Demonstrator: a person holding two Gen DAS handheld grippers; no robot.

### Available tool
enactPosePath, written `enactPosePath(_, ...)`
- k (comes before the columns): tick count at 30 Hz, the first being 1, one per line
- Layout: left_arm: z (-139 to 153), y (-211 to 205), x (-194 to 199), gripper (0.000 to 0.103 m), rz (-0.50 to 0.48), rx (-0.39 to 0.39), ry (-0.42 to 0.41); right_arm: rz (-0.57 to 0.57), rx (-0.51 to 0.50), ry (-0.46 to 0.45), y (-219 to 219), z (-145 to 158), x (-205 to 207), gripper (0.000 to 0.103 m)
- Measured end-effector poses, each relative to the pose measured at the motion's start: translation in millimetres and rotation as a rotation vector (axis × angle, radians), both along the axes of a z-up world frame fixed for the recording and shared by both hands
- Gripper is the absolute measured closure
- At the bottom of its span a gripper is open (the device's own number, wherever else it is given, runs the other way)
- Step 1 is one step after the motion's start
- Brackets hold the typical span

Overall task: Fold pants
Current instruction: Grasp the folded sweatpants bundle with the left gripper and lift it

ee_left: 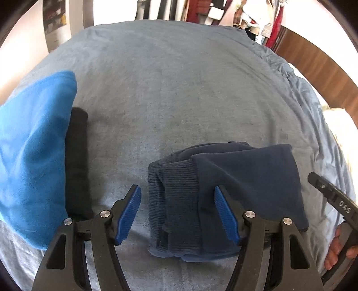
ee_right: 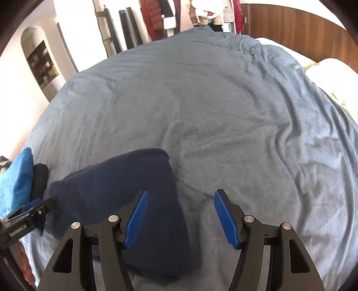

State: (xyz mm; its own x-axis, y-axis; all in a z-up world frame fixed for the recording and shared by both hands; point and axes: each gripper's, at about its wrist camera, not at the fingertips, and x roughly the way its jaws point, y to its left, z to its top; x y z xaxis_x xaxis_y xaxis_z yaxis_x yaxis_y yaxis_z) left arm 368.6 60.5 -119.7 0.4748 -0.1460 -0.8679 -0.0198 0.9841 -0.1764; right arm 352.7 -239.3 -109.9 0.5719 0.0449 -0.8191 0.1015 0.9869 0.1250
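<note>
The navy pants (ee_left: pixel 223 190) lie folded into a compact bundle on the grey-blue bed cover (ee_left: pixel 179 89), ribbed cuffs on the bundle's left side. My left gripper (ee_left: pixel 177 212) is open, its jaws astride the bundle's near left part, holding nothing. In the right wrist view the pants (ee_right: pixel 125 190) lie at lower left. My right gripper (ee_right: pixel 181 217) is open and empty, its left finger (ee_right: pixel 136 219) over the bundle's right edge, its right finger over bare cover.
A bright blue folded garment (ee_left: pixel 33 156) and a black folded one (ee_left: pixel 77 161) lie at the left. A wooden headboard (ee_right: pixel 302 29) and a white pillow (ee_right: pixel 331 69) are at the right. Hanging clothes (ee_right: pixel 161 15) and a wall niche (ee_right: pixel 42 65) stand beyond the bed.
</note>
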Motion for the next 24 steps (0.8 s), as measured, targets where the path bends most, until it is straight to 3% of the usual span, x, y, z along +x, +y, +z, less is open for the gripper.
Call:
enactPosePath(14,-32,14,23,0.034,0.023,-0.074,0.061,0.047,0.037,0.021,11,-28,36,0.041)
enactPosePath(24,-52,15,30,0.032,0.036,-0.137,0.093,0.073,0.105,0.089,9,-53,55,0.042)
